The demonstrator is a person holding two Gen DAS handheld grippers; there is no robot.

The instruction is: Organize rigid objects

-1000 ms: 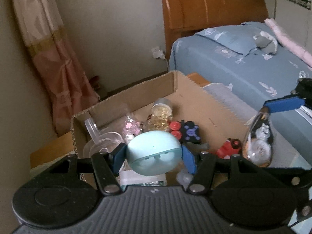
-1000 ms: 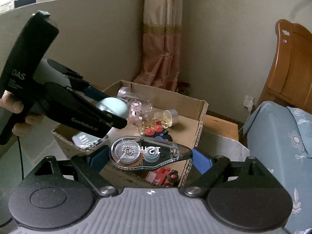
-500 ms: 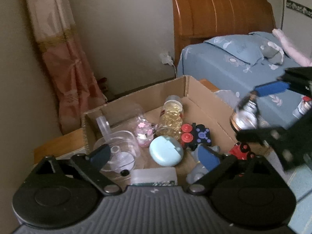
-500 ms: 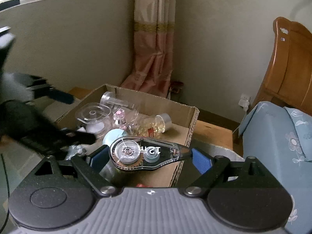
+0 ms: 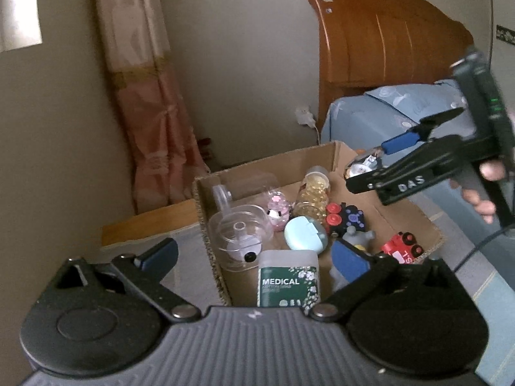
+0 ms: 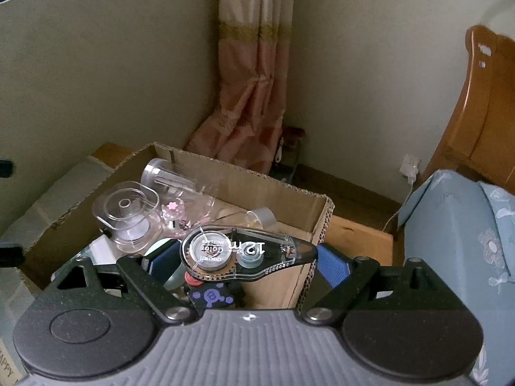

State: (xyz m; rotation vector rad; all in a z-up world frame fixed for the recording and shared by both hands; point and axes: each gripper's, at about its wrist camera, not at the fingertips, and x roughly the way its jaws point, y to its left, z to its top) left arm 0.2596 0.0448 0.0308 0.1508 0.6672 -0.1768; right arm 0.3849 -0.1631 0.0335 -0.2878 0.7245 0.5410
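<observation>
An open cardboard box (image 5: 257, 164) holds several small things: a light blue round case (image 5: 305, 234), a clear plastic spool holder (image 5: 239, 231), a bottle of yellow capsules (image 5: 313, 191), a red toy train (image 5: 400, 249) and a white "MEDICAL" pack (image 5: 288, 278). My left gripper (image 5: 254, 257) is open and empty, above the box's near edge. My right gripper (image 6: 248, 262) is shut on a clear correction tape dispenser (image 6: 238, 252) and holds it above the box (image 6: 276, 186). It also shows in the left wrist view (image 5: 367, 164), over the box's far right corner.
A bed with a blue floral sheet (image 6: 460, 241) and a wooden headboard (image 5: 379, 45) stands right of the box. A pink curtain (image 5: 151, 96) hangs in the corner behind it. A wall socket with a plug (image 6: 410, 165) sits low on the wall.
My left gripper opened and let the light blue case fall into the box, then drew back. My right gripper moved over the box with the tape dispenser.
</observation>
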